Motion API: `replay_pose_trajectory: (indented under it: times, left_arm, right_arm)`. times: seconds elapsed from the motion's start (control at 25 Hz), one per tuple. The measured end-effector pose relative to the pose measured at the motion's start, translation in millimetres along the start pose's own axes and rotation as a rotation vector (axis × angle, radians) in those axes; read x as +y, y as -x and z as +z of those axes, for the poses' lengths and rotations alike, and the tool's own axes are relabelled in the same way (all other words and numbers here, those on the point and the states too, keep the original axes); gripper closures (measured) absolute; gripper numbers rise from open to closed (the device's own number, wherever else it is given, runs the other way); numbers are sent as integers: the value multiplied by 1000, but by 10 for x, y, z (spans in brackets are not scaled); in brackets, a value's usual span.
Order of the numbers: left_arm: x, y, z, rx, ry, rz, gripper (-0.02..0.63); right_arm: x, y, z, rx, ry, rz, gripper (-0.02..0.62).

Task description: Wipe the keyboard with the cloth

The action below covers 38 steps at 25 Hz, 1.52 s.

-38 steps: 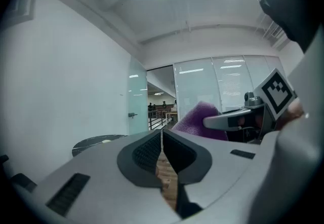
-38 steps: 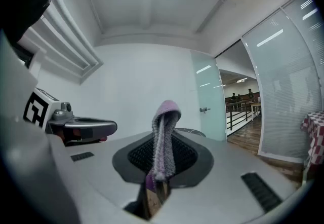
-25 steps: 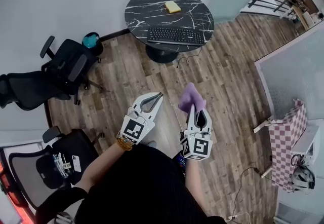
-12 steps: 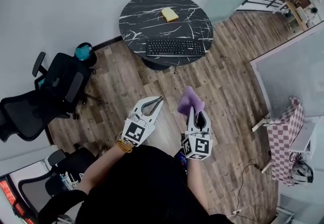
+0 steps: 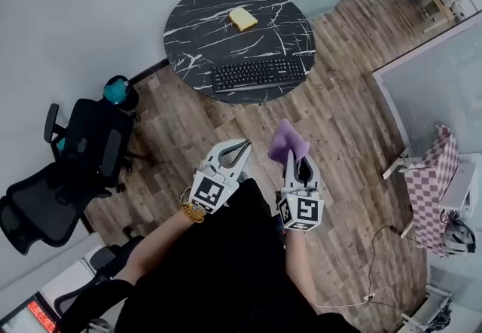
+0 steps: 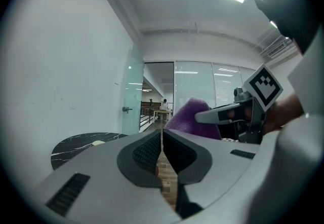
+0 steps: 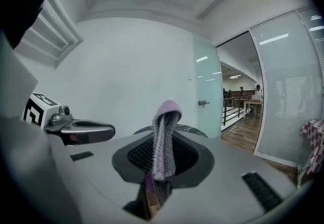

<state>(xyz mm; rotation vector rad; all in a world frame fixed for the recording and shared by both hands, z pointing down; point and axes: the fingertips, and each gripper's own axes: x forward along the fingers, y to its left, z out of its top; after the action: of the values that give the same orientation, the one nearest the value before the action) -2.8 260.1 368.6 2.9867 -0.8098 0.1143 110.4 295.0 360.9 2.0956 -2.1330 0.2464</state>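
Observation:
A black keyboard (image 5: 258,73) lies near the front edge of a round black marble table (image 5: 196,30). My right gripper (image 5: 288,149) is shut on a purple cloth (image 5: 288,141), which sticks up folded between its jaws (image 7: 163,137) and also shows in the left gripper view (image 6: 190,119). My left gripper (image 5: 242,145) is shut with nothing in it; its jaws meet in the left gripper view (image 6: 162,147). Both grippers hang over the wood floor, well short of the table, side by side.
A yellow sponge (image 5: 242,19) lies on the table beyond the keyboard. Black office chairs (image 5: 94,147) stand at the left by the white wall. A teal bin (image 5: 115,89) sits by the wall. A glass partition (image 5: 437,75) and a checkered cloth (image 5: 429,188) are at the right.
Both grippers have moved forward over the floor toward the table, which now sits further left and nearer in the head view. The cloth stays clamped in the right gripper.

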Motion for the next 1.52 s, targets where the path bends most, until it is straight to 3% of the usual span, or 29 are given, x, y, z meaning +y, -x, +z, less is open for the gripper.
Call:
replay_pose_trajectory:
  times: [0.4,0.56,0.76,1.08,1.28,1.52]
  left_arm:
    - [803,-943,-79,78,-52,44,583]
    - [1039,-1240,56,51,-22,46,583]
    - [1368,-1437,20,83,-20,89,583]
    - [2090,-1539,-474,152,60,67,581]
    - [2454,-1620,-639,159,33,-2,581]
    - [2822,-1689,-1033,210,31,-17,581]
  right_arm:
    - [-626,-1238,-50,21,-75,68,523]
    - [-894,-1661,10,28,-105,124,523]
    - [-1162,-2193,-20,64,-95,168,523]
    - [-1419,-2771,-328,195,-110,84,523]
    - [-1552,-3006,-527,269,-114,16,523]
    - [-1985,-3340,-598,321,-63,-75,523]
